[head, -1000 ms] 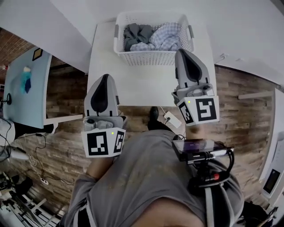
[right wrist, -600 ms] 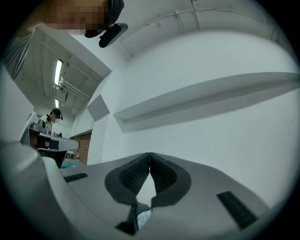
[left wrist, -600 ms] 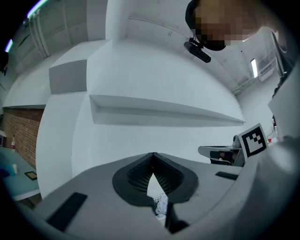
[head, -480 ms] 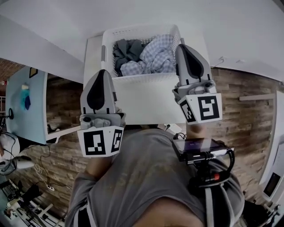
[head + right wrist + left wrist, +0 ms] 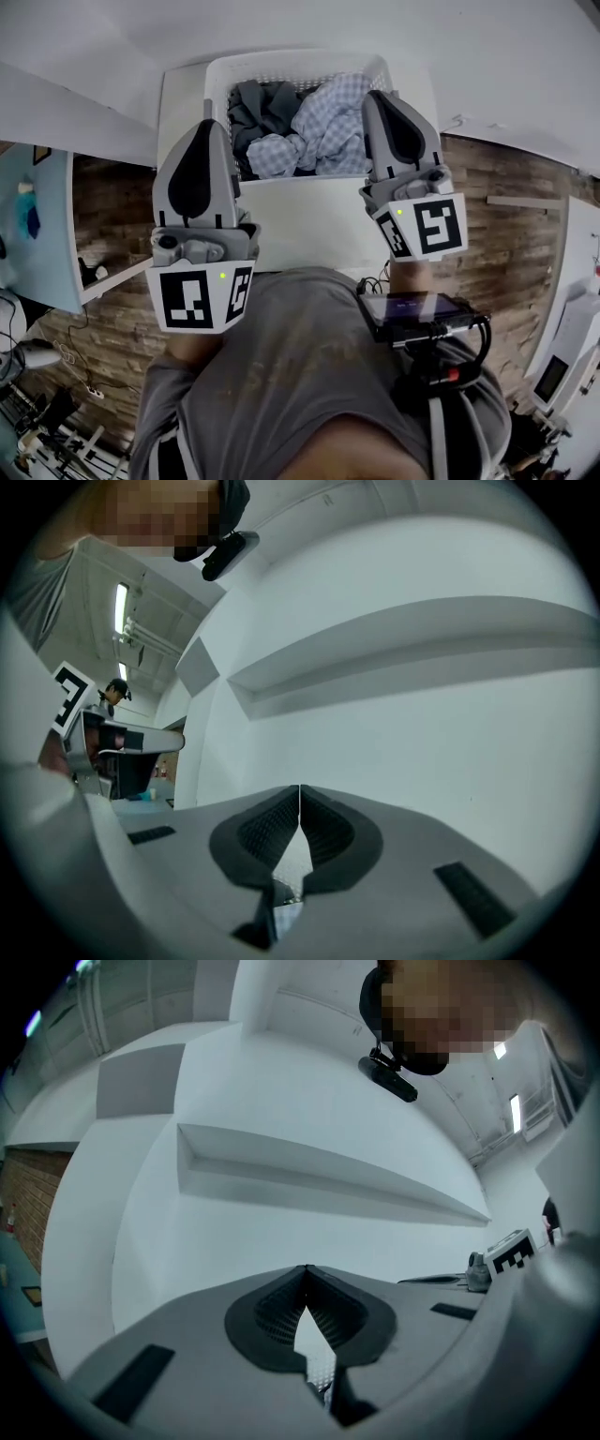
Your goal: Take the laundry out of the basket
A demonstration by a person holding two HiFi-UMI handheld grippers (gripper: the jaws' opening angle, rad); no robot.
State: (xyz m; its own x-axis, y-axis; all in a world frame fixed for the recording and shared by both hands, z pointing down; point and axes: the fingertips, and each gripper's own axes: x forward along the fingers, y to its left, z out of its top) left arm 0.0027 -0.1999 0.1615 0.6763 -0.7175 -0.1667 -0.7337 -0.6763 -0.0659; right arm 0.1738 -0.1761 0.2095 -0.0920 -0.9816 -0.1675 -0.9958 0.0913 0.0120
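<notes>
A white laundry basket (image 5: 281,62) stands on a white table (image 5: 181,103) at the top of the head view. A dark grey garment (image 5: 258,105) lies in its left half and a blue checked garment (image 5: 328,122) in its right half. My left gripper (image 5: 208,126) is raised at the basket's left front corner, shut and holding nothing. My right gripper (image 5: 379,95) points up over the basket's right side, also shut and holding nothing. Both gripper views look at a white wall past the closed left gripper (image 5: 306,1269) and right gripper (image 5: 299,787); the laundry is out of sight there.
A light blue desk (image 5: 37,225) stands to the left, over wood-plank floor (image 5: 506,206). A white wall runs behind the table. A dark device (image 5: 417,309) is strapped to the person's chest. A white ledge (image 5: 328,1171) crosses the wall in the gripper views.
The person has stepped up to the table, so the basket sits closer and larger. Both grippers have risen to the basket's sides. Their jaws stayed shut.
</notes>
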